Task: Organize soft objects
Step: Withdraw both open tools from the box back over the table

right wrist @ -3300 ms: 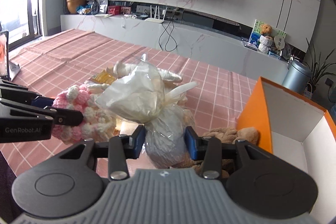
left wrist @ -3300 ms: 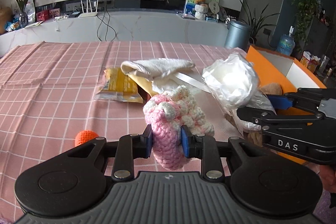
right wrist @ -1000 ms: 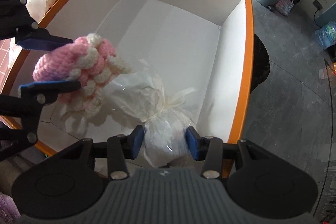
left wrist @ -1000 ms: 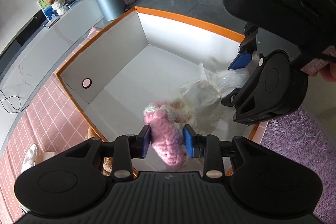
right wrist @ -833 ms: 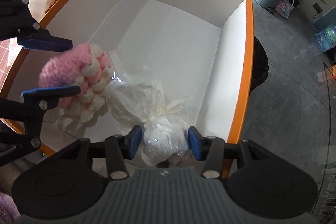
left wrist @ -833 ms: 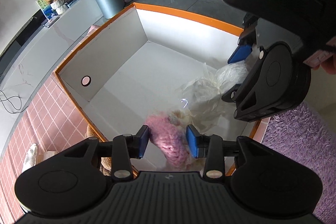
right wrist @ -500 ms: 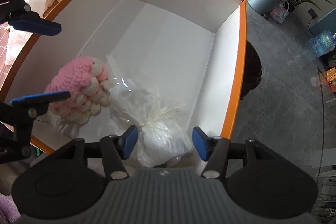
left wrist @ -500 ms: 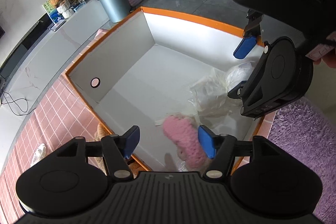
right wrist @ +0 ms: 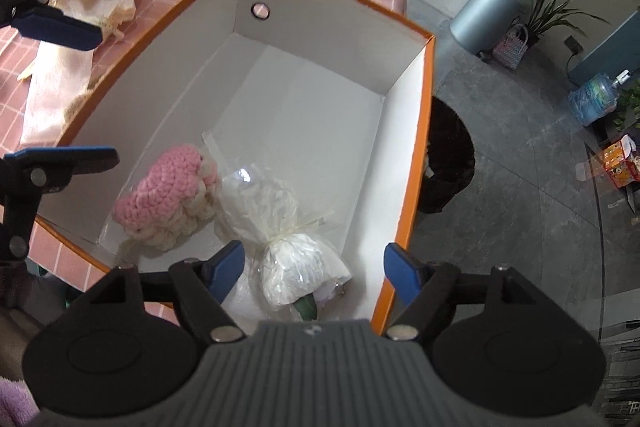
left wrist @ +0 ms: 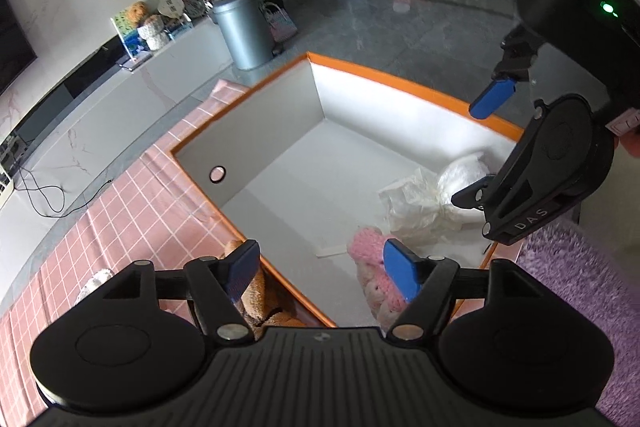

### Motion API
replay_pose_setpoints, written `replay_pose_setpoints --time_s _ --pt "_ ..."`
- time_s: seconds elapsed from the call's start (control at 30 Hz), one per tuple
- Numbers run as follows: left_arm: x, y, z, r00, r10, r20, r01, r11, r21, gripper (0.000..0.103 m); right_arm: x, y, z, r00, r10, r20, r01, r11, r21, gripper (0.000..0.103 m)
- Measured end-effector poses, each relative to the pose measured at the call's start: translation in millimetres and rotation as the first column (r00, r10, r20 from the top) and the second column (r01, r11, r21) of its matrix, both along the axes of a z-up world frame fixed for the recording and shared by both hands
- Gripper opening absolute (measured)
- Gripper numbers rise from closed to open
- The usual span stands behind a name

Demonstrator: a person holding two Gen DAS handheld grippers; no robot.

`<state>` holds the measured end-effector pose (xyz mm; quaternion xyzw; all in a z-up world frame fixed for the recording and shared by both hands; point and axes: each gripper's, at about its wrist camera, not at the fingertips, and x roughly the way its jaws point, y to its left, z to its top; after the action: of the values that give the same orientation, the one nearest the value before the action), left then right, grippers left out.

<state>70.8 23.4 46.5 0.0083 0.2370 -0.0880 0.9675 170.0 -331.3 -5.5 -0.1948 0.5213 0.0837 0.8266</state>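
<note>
A pink and white crocheted toy lies on the floor of the orange-rimmed white box, next to a clear plastic bag with a white bundle. Both also show in the left wrist view, the toy and the bag near the box's rim. My left gripper is open and empty above the box's near corner. My right gripper is open and empty above the bag. It also shows in the left wrist view, and the left gripper shows in the right wrist view.
The box stands at the end of a table with a pink checked cloth. A brown plush toy lies on the cloth against the box. White cloths lie further back on the table. A purple rug and grey floor lie beyond.
Both grippers carried the toy and the bag from the table over the box, then opened. The toy and the bag dropped onto the box floor, and both grippers have lifted away.
</note>
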Motion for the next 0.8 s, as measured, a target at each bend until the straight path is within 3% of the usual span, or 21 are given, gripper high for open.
replay_pose_setpoints --time_s 0.23,0.37,0.57,0.8 --pt "15.1 -46.3 7.0 0.991 -0.132 0.005 0.132 0.991 -0.006 0.084 -24.2 0.7 18.9 0.985 -0.065 0.158 0.055 0.996 0.064 0.079" --pt "32.9 -76.6 5.1 0.973 -0.229 -0.025 0.229 0.973 -0.024 0.084 -40.8 8.6 29.4 0.958 -0.102 0.268 0.079 0.992 0.095 0.082" --pt "61.2 -126.6 -6.3 0.935 -0.340 -0.099 0.346 0.937 0.052 0.084 -64.9 30.1 42.3 0.906 -0.146 0.397 0.083 0.982 0.172 0.083" --pt "91.0 -171.6 -32.4 0.866 -0.425 -0.262 0.474 0.865 0.164 0.084 -91.6 65.3 45.3 0.840 -0.198 0.505 0.077 0.965 0.250 0.086"
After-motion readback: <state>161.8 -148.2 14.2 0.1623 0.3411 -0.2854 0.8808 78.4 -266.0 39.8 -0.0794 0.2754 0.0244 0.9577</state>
